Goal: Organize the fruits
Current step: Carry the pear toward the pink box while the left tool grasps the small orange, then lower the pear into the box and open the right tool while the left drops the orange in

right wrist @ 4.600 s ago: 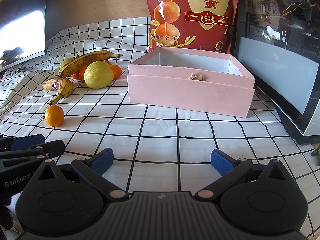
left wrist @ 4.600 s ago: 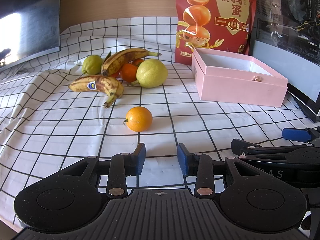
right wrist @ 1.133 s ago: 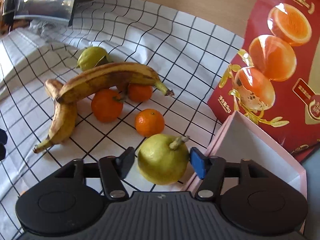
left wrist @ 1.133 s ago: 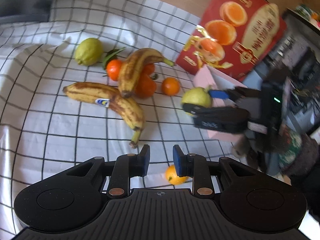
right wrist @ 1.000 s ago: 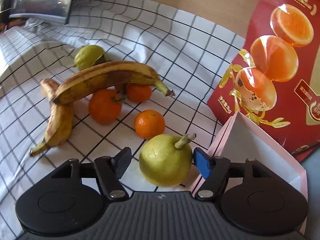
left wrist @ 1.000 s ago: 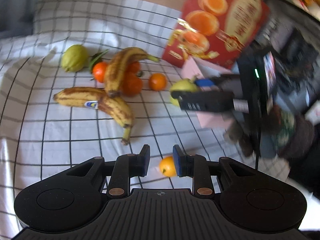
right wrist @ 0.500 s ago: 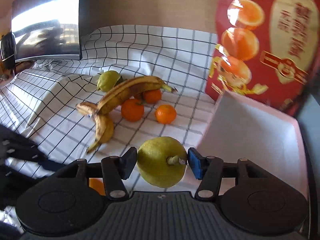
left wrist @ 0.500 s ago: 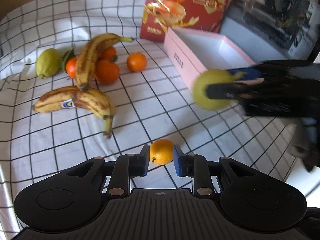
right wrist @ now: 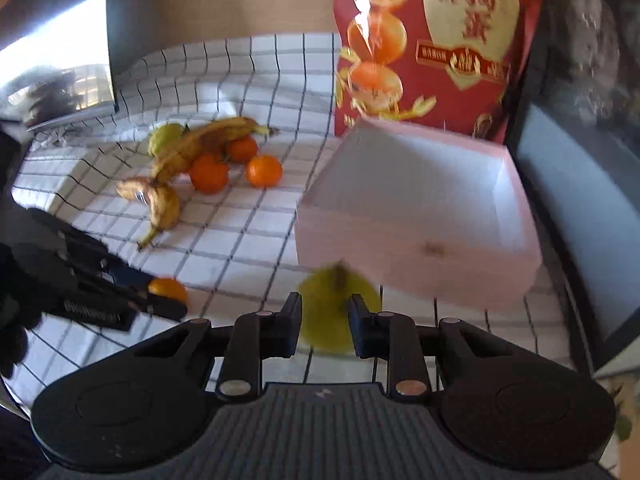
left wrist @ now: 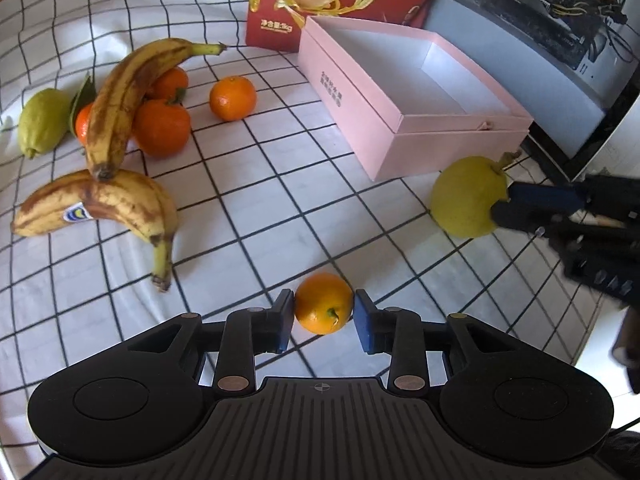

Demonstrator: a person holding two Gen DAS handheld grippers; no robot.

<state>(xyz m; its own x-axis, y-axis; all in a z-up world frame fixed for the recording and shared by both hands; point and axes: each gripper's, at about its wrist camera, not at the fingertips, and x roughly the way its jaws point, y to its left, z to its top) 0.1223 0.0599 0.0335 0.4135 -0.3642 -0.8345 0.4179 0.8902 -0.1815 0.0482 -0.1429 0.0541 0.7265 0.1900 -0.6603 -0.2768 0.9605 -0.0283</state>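
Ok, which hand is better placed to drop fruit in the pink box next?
The right gripper. It already has the pear between its fingers, just in front of the pink box. The left gripper only brackets the small orange, farther from the box.

Small orange [left wrist: 324, 303] between tool pads, pear [left wrist: 466, 202] beside

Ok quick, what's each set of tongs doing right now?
Left tongs: closed around the small orange.
Right tongs: the pear sits between them; the view is blurred, so the grip cannot be told.
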